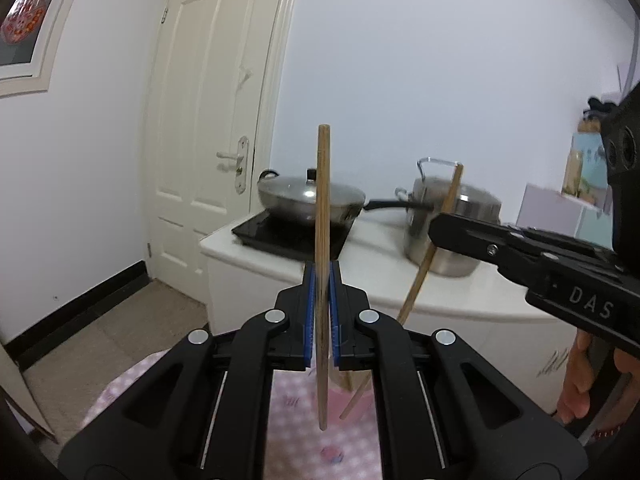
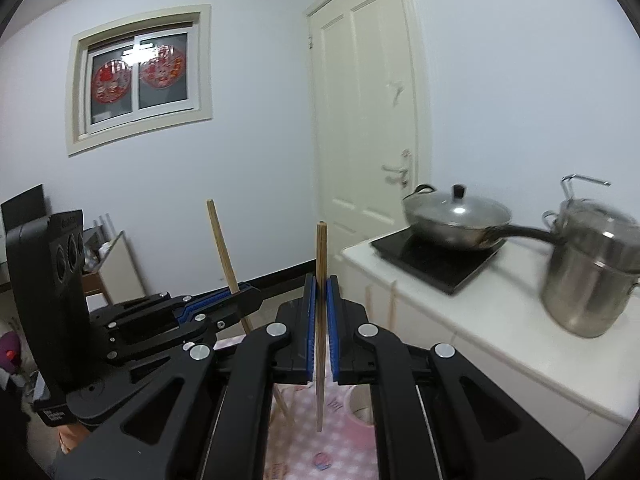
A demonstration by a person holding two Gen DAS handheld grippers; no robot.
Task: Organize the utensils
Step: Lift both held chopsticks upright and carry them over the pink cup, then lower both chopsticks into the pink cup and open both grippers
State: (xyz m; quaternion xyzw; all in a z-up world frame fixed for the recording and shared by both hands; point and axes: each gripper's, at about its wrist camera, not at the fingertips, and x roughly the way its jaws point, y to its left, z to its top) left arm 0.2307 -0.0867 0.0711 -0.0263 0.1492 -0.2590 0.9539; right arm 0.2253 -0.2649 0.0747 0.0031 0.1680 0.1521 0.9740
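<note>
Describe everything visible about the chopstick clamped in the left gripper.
The left gripper's chopstick is a plain round stick of light brown wood with visible grain. It stands nearly upright, clamped near its middle between the blue ribbed pads of the shut left gripper, with both ends free: a blunt top above the fingers, the lower end hanging over the pink patterned cloth. Nothing else touches it.

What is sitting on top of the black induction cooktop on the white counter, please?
A steel wok with a black handle sits on the cooktop, closed by a lid with a black knob. The lid hides whatever is inside it.
</note>
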